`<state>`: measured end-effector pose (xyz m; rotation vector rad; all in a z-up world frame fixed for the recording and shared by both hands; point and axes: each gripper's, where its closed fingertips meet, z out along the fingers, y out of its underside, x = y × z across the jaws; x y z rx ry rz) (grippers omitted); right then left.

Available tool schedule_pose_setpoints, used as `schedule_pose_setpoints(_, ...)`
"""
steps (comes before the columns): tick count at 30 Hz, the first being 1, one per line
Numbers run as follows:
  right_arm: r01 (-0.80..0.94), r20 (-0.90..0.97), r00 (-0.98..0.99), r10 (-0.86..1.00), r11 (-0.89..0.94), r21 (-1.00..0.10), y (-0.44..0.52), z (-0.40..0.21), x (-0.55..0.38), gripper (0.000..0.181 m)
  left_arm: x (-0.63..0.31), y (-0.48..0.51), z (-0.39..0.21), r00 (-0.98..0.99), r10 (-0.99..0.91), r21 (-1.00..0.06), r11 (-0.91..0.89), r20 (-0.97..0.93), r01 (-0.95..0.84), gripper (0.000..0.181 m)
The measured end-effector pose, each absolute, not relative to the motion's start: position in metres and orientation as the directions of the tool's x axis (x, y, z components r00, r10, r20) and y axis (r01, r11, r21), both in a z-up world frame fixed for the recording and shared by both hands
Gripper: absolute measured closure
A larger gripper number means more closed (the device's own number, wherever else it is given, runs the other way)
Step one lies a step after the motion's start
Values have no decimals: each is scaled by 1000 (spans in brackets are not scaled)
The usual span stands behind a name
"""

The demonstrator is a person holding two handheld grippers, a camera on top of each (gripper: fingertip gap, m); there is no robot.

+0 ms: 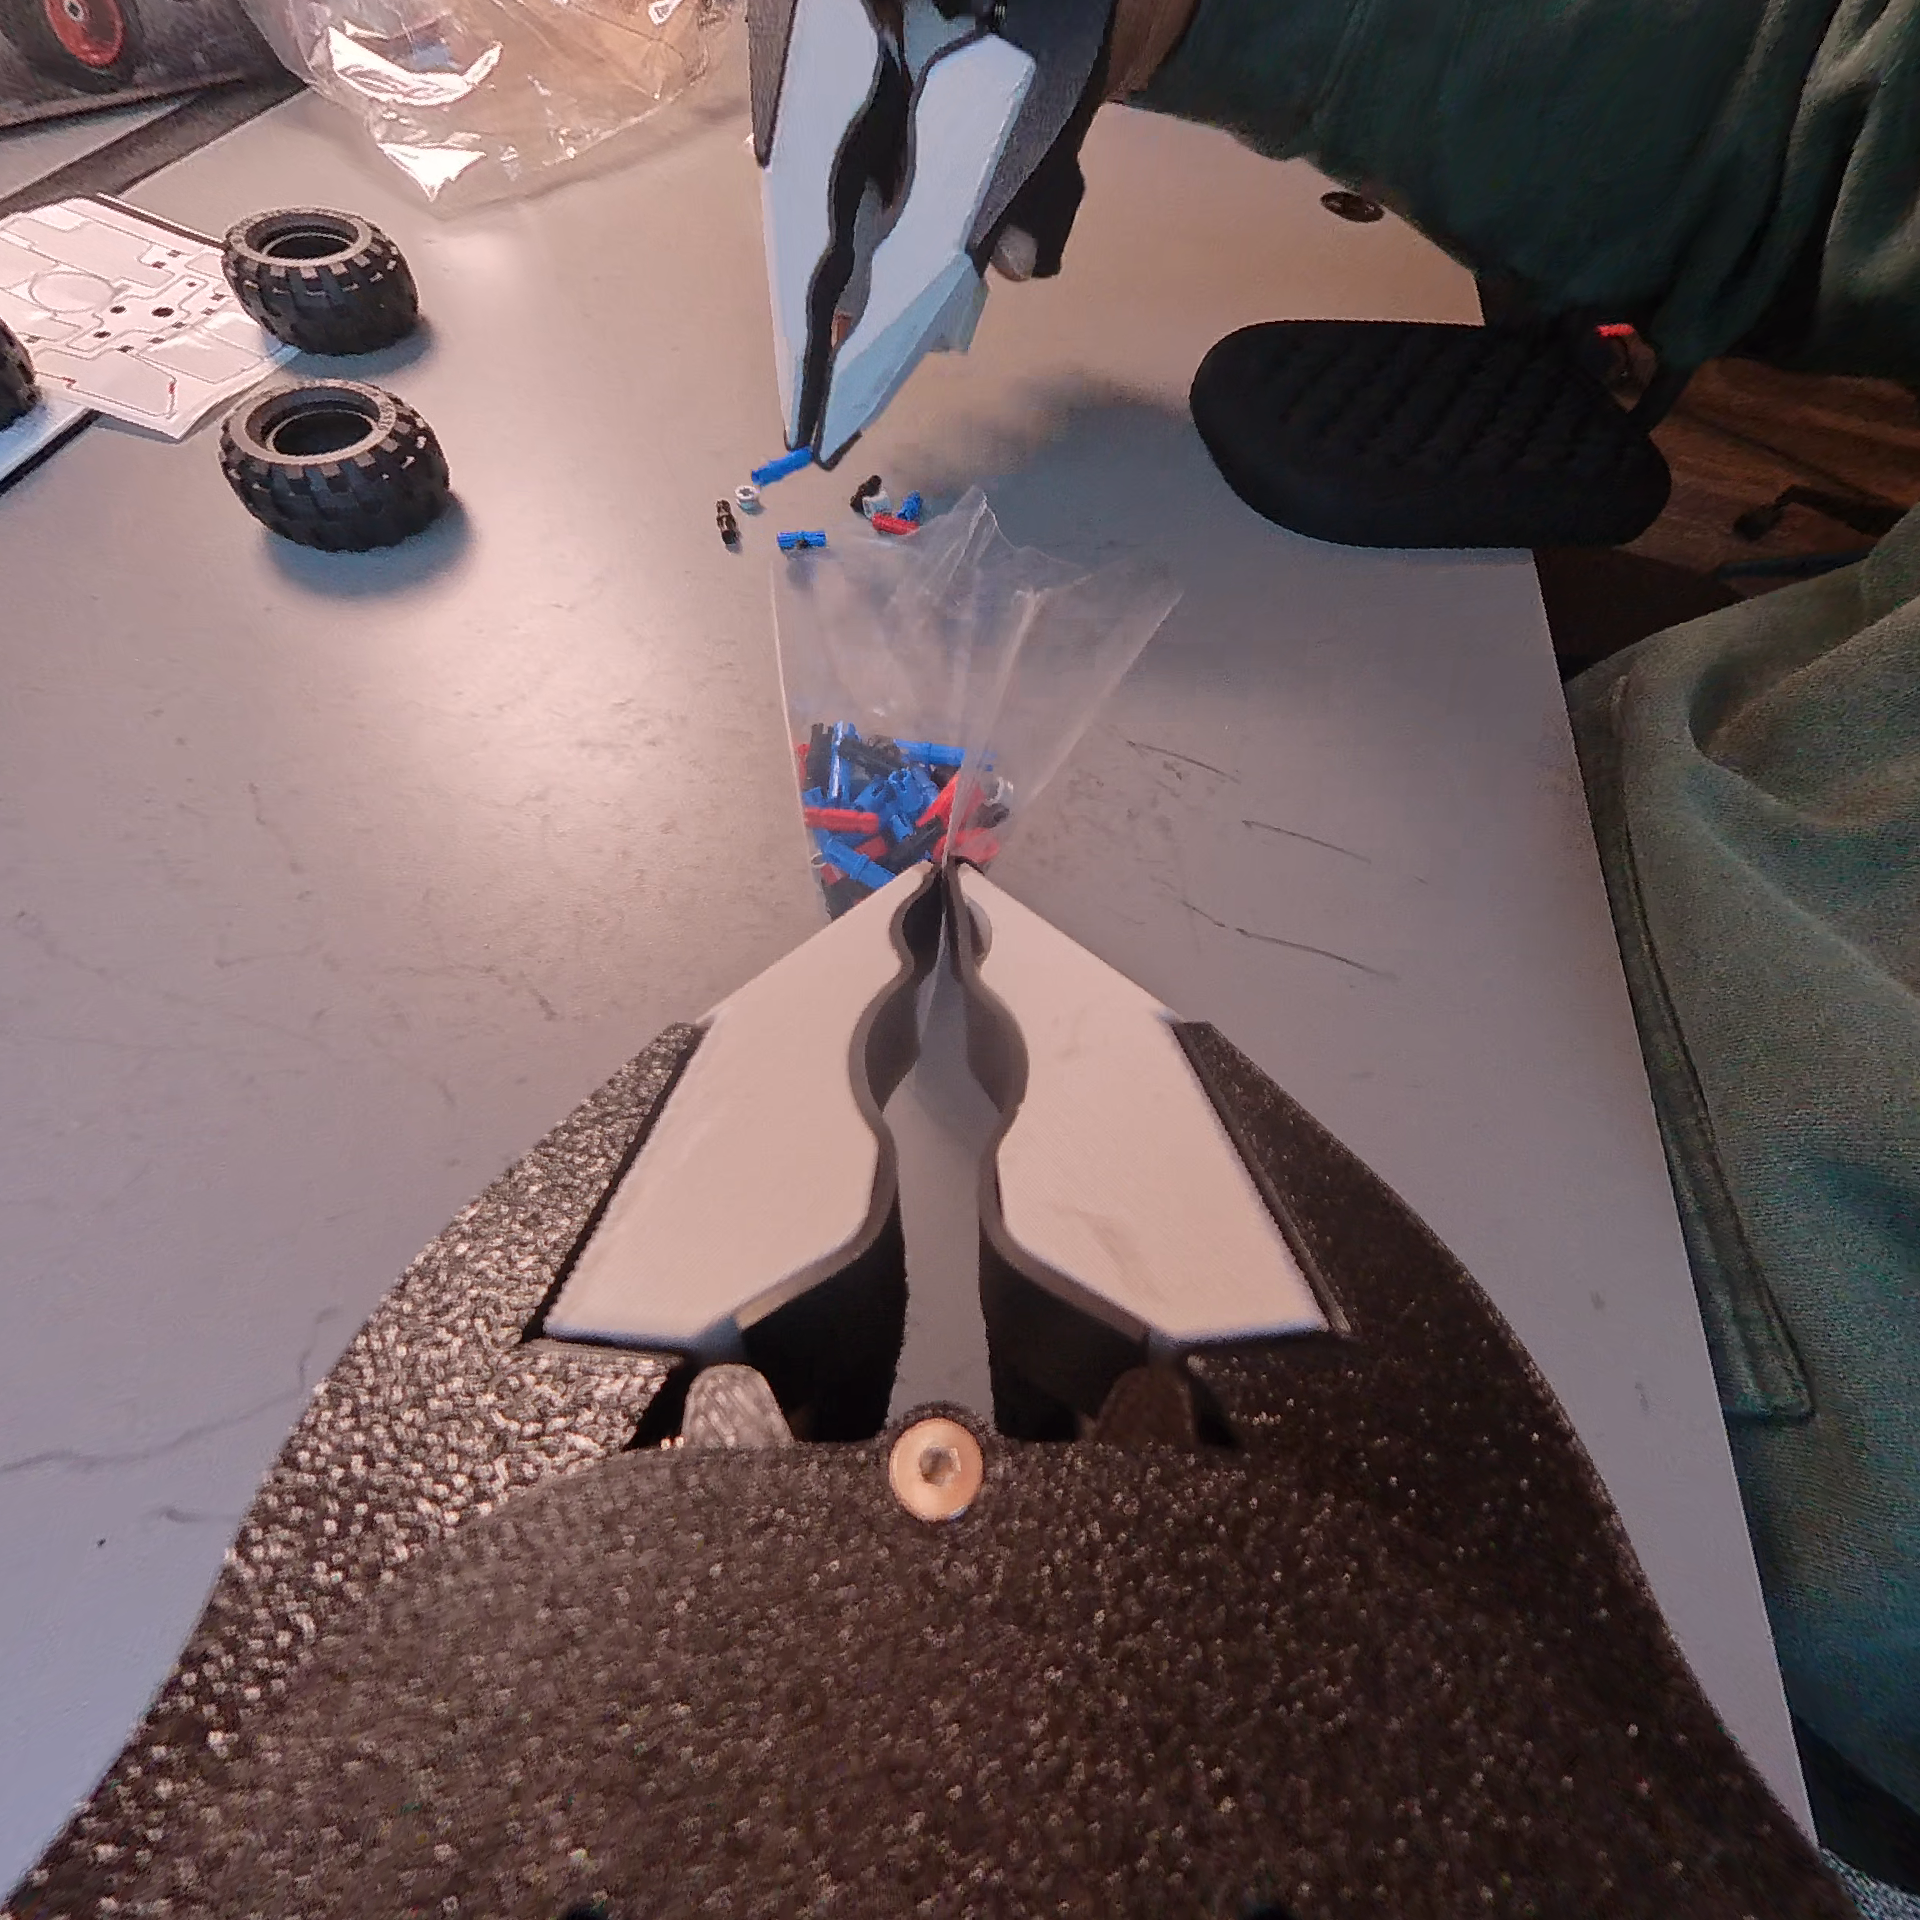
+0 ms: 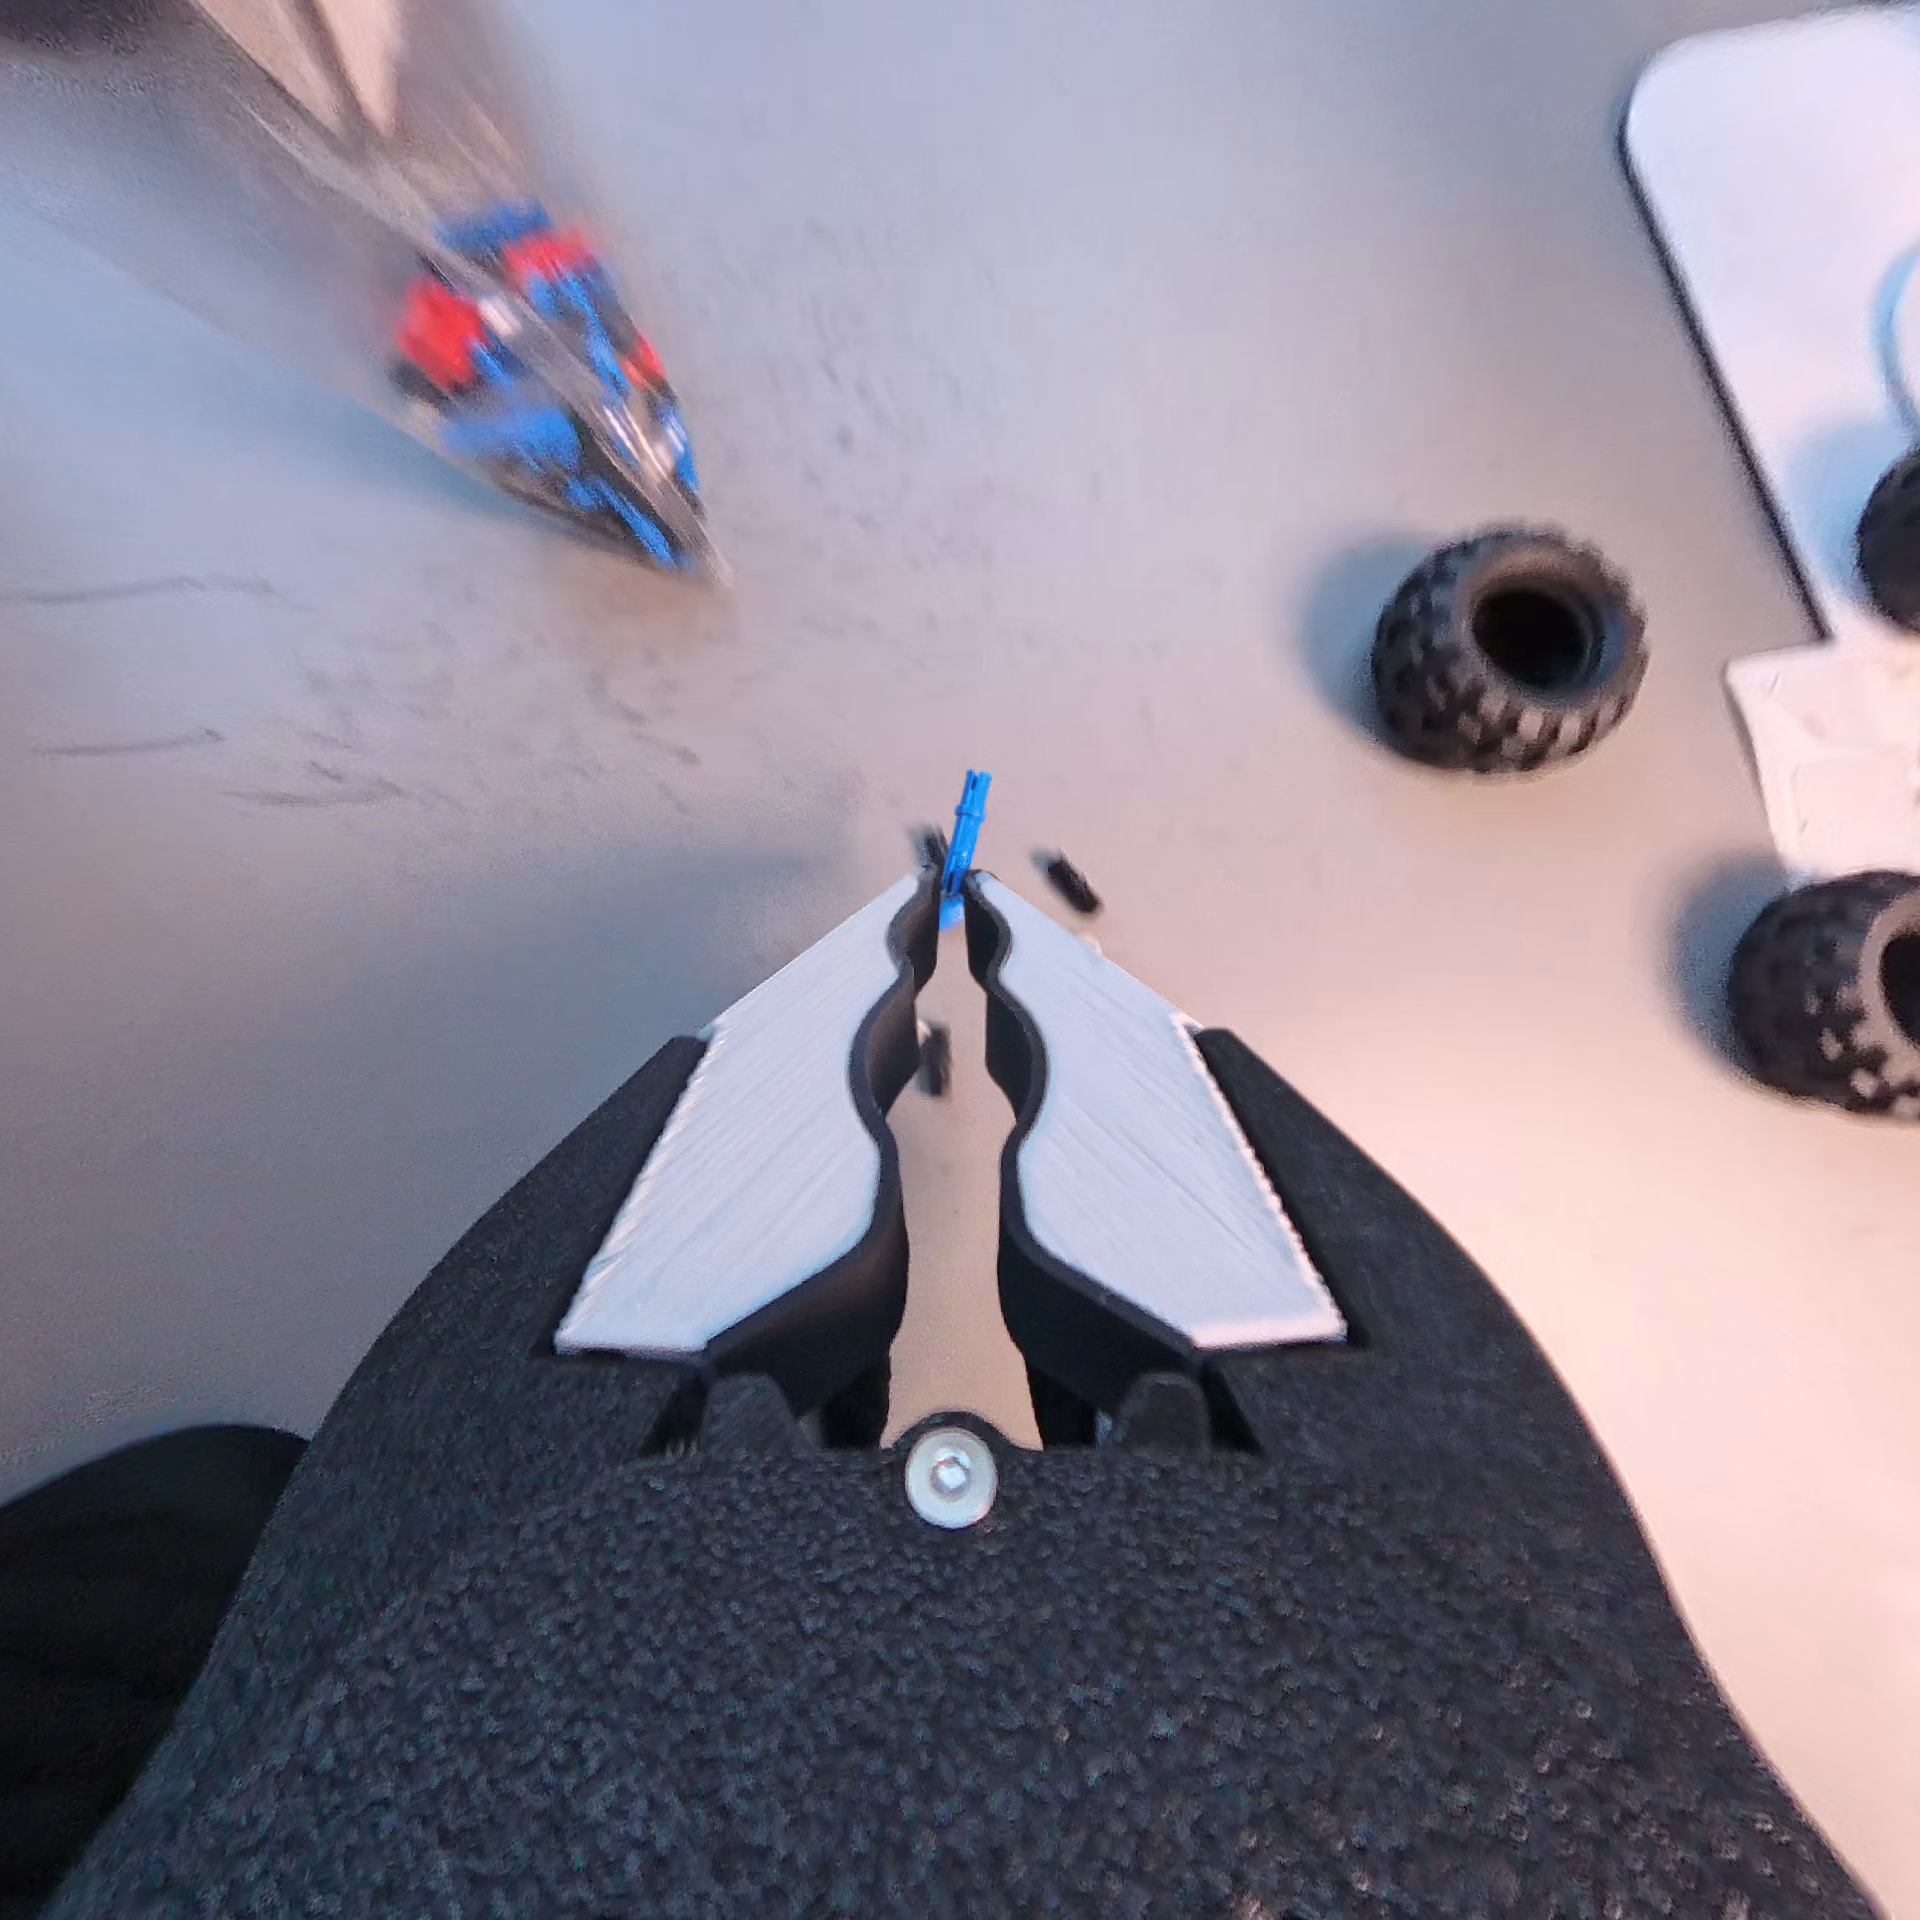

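Note:
My left gripper (image 1: pixel 943 881) is shut on the corner of a small clear plastic bag (image 1: pixel 935 665) that holds several blue, red and black toy pins (image 1: pixel 888 805). The bag lies on the grey table (image 1: pixel 416 779). My right gripper (image 2: pixel 948 883) is shut on one blue pin (image 2: pixel 964 821) that sticks out past its tips. It also shows in the left wrist view (image 1: pixel 812 455), pointing down at the table with the blue pin (image 1: pixel 779 468) in its tips. A few loose pins (image 1: pixel 821 514) lie on the table just below it. The bag (image 2: pixel 561 405) shows blurred in the right wrist view.
Two black knobby toy tyres (image 1: pixel 322 281) (image 1: pixel 335 462) lie at the left beside a white printed sheet (image 1: pixel 114 312). A larger clear bag (image 1: pixel 499 83) lies at the back. A person's green sleeve (image 1: pixel 1558 135) and a shoe (image 1: pixel 1423 436) are at the right table edge. The grippers' ends are close to 15 cm from one another.

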<state>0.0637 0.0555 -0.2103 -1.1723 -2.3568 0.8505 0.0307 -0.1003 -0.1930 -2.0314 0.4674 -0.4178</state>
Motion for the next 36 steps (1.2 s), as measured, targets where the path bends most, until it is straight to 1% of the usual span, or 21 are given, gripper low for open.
schedule_pose_setpoints(3, 442, 76, -677, 732, 487, -753, 8, -166, 56, 178, 31, -100, -193, 867, -488, -878, -454, 105, -150, 181)
schedule_pose_setpoints(5, 349, 108, -737, 667, 513, -784, -28, -143, 52, 178, 31, -100, -193, 867, -487, -878, -454, 103, -150, 181)
schedule_pose_setpoints(7, 292, 142, -776, 614, 550, -782, -55, -134, 47, 177, 30, -100, -193, 868, -486, -878, -453, 99, -154, 181)
schedule_pose_setpoints(10, 266, 179, -794, 580, 598, -756, -70, -137, 39, 175, 30, -101, -193, 870, -484, -878, -453, 93, -158, 181)
schedule_pose_setpoints(11, 268, 177, -791, 585, 592, -760, -69, -136, 37, 171, 29, -101, -193, 871, -483, -877, -452, 91, -159, 181)
schedule_pose_setpoints(13, 286, 163, -770, 616, 563, -776, -58, -134, 35, 171, 29, -101, -192, 871, -483, -877, -452, 87, -163, 181)
schedule_pose_setpoints(15, 338, 146, -737, 660, 547, -765, -33, -141, 36, 171, 28, -101, -192, 872, -483, -877, -452, 85, -165, 181)
schedule_pose_setpoints(19, 515, 120, -672, 731, 577, -634, 28, -196, 53, 171, 30, -101, -193, 868, -489, -876, -452, 88, -166, 181)
schedule_pose_setpoints(22, 589, 66, -629, 775, 530, -610, 48, -226, 64, 169, 31, -101, -193, 867, -491, -876, -452, 90, -166, 181)
schedule_pose_setpoints(26, 613, 39, -590, 806, 479, -629, 55, -236, 64, 167, 31, -100, -194, 866, -490, -878, -455, 104, -152, 181)
schedule_pose_setpoints(28, 623, 38, -587, 809, 481, -617, 56, -241, 63, 167, 31, -100, -194, 865, -490, -878, -455, 107, -149, 181)
schedule_pose_setpoints(32, 632, 23, -571, 821, 457, -626, 59, -241, 61, 178, 32, -100, -194, 866, -489, -878, -455, 104, -151, 181)
schedule_pose_setpoints(35, 623, 42, -585, 810, 481, -617, 58, -239, 63, 178, 32, -100, -194, 865, -491, -878, -455, 105, -151, 181)
schedule_pose_setpoints(36, 606, 42, -593, 804, 479, -635, 53, -233, 62, 178, 32, -100, -194, 865, -491, -878, -455, 105, -151, 181)
